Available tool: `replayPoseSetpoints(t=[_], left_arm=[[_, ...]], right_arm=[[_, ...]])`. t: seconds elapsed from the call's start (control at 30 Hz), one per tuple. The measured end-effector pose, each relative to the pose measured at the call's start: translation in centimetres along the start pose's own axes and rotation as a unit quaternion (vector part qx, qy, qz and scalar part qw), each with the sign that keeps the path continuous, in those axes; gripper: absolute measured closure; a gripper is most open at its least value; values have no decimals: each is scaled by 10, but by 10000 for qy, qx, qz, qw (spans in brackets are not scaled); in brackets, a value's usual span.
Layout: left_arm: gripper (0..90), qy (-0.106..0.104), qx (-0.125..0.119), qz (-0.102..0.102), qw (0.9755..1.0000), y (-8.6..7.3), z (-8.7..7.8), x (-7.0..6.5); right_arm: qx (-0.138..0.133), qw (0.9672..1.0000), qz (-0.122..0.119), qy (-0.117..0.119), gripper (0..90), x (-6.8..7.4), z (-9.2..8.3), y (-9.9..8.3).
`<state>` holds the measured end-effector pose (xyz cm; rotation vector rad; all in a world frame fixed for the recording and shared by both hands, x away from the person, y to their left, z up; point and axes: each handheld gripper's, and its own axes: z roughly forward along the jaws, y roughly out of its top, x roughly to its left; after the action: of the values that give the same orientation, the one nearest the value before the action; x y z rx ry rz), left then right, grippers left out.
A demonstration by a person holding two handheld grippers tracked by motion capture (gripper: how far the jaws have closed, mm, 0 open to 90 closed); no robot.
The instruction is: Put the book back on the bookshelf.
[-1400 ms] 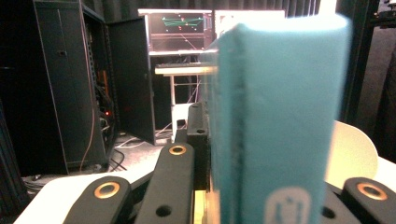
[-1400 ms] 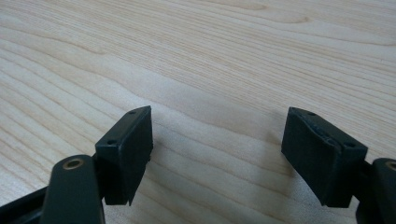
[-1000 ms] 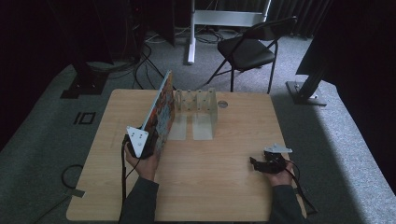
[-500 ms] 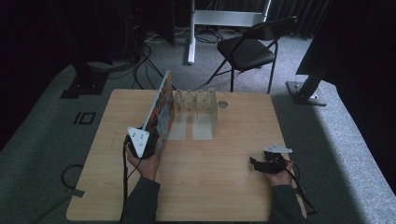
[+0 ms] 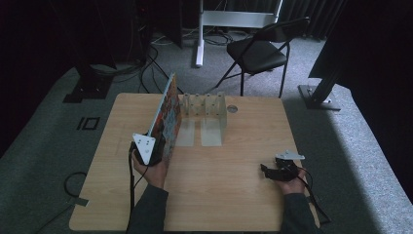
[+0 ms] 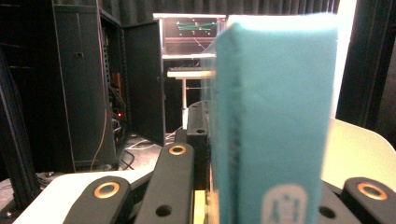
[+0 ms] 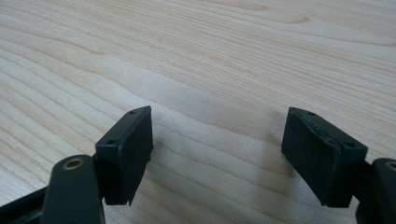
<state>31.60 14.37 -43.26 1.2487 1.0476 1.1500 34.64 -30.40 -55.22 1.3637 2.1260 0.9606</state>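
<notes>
A large thin book (image 5: 166,118) with a colourful cover stands on its edge on the wooden table (image 5: 229,200), left of centre. My left gripper (image 5: 157,153) is shut on its near end, held by a hand from below. In the left gripper view the book's teal spine (image 6: 273,112) rises upright between the black jaws of the left gripper (image 6: 273,189). My right gripper (image 5: 266,171) rests low at the table's right front, jaws pointing left. In the right gripper view the right gripper (image 7: 217,149) is open, with bare wood between its pads.
A clear slotted rack (image 5: 205,108) with two flat base plates stands just right of the book at the table's far middle. A small round disc (image 5: 232,108) lies beside it. A black folding chair (image 5: 258,51) and cables sit on the floor beyond the table.
</notes>
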Motion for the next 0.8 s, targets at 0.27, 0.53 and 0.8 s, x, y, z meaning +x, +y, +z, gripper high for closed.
replayPoseSetpoints(t=[0.27,0.53,0.8], left_arm=[[804,25,28,-7,10000,-3,2,-2],[804,48,12,-21,10000,-3,3,-2],[803,64,39,-49,10000,-3,3,-2]], right_arm=[[0,10000,0,0,246,0,0,0],[1,10000,0,1,245,0,0,0],[-1,10000,0,0,245,0,0,0]])
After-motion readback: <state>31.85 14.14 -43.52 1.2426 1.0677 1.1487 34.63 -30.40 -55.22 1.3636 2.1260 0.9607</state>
